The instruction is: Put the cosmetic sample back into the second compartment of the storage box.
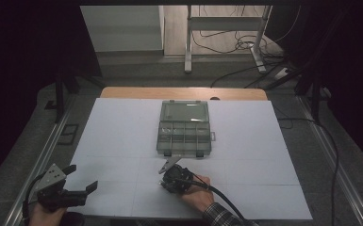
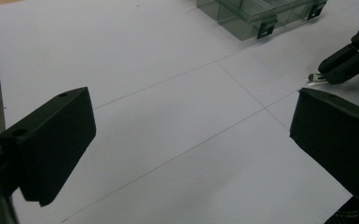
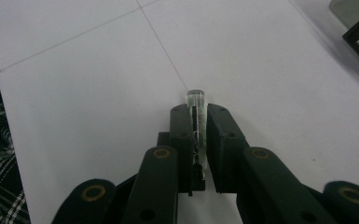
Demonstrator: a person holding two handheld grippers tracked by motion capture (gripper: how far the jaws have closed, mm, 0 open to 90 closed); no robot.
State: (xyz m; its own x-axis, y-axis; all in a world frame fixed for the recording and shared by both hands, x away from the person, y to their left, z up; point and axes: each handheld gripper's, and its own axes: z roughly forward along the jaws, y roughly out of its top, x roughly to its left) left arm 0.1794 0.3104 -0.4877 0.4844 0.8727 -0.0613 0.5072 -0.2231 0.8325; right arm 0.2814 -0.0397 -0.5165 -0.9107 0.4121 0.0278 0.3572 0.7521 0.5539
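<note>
My right gripper [image 3: 198, 116] is shut on a small clear tube [image 3: 196, 100], whose rounded end sticks out past the pads just above the white table sheet [image 3: 74, 93]. In the high view that gripper [image 1: 164, 184] sits in front of a clear compartment box [image 1: 185, 128] with its lid open. The left gripper view shows the right gripper's fingers [image 2: 342, 65] and the tube's tip [image 2: 314, 78] at the right edge. My left gripper [image 1: 83, 177] rests near the table's front left corner, open with nothing between its jaws.
The compartment box [image 2: 256, 14] stands at mid-table with black latches on its near side. Bare white sheet [image 1: 264, 155] lies around it. A wooden strip [image 1: 184, 92] edges the far side. Desk legs and cables [image 1: 245, 44] stand on the floor beyond.
</note>
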